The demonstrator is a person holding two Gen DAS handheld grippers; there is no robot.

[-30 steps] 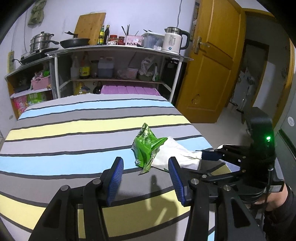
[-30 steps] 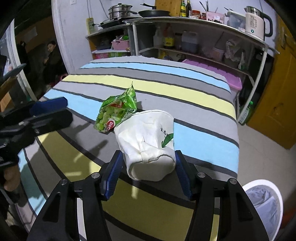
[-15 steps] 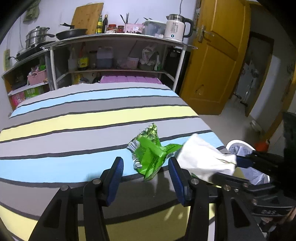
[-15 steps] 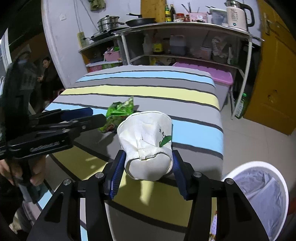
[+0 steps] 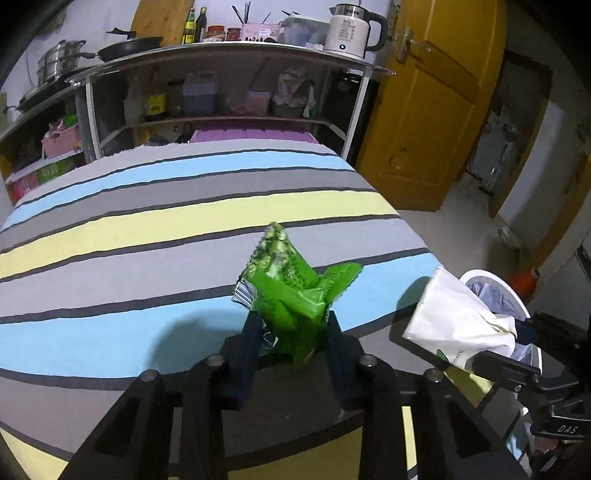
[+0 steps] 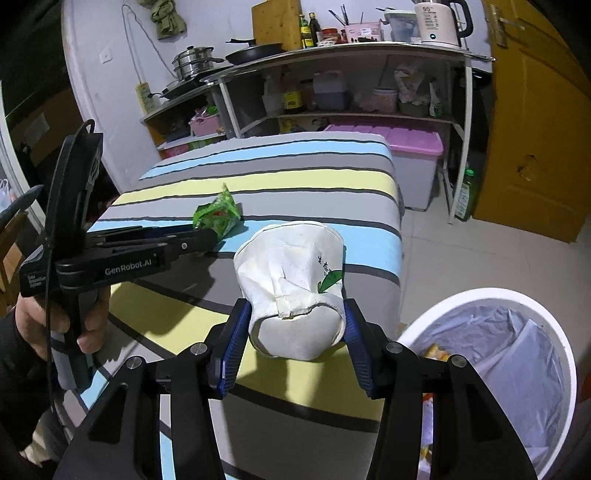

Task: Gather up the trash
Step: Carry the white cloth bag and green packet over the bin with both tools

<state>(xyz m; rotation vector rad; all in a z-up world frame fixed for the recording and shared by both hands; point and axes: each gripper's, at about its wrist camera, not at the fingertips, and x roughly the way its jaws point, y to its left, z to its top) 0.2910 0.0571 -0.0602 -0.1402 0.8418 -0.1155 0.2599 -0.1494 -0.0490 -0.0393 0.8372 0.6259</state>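
Observation:
My left gripper (image 5: pixel 290 332) is shut on a crumpled green snack bag (image 5: pixel 291 295) and holds it above the striped table (image 5: pixel 147 229). The bag also shows in the right wrist view (image 6: pixel 218 214), at the tip of the left gripper (image 6: pixel 207 236). My right gripper (image 6: pixel 295 325) is shut on a crushed white paper cup (image 6: pixel 295 284) with a green leaf mark, held over the table's near corner. The cup shows in the left wrist view (image 5: pixel 454 317) too. A white trash bin (image 6: pixel 495 369) with a plastic liner stands on the floor at the lower right, beside the table.
A metal shelf unit (image 5: pixel 221 74) with pots, bottles and a kettle (image 5: pixel 351 29) stands behind the table. A pink-lidded storage box (image 6: pixel 410 147) sits under it. A yellow wooden door (image 5: pixel 424 110) is at the right. The bin also shows in the left wrist view (image 5: pixel 509 295).
My left gripper closed on the green snack bag and lifted it. My right gripper carried the paper cup back off the table toward the trash bin.

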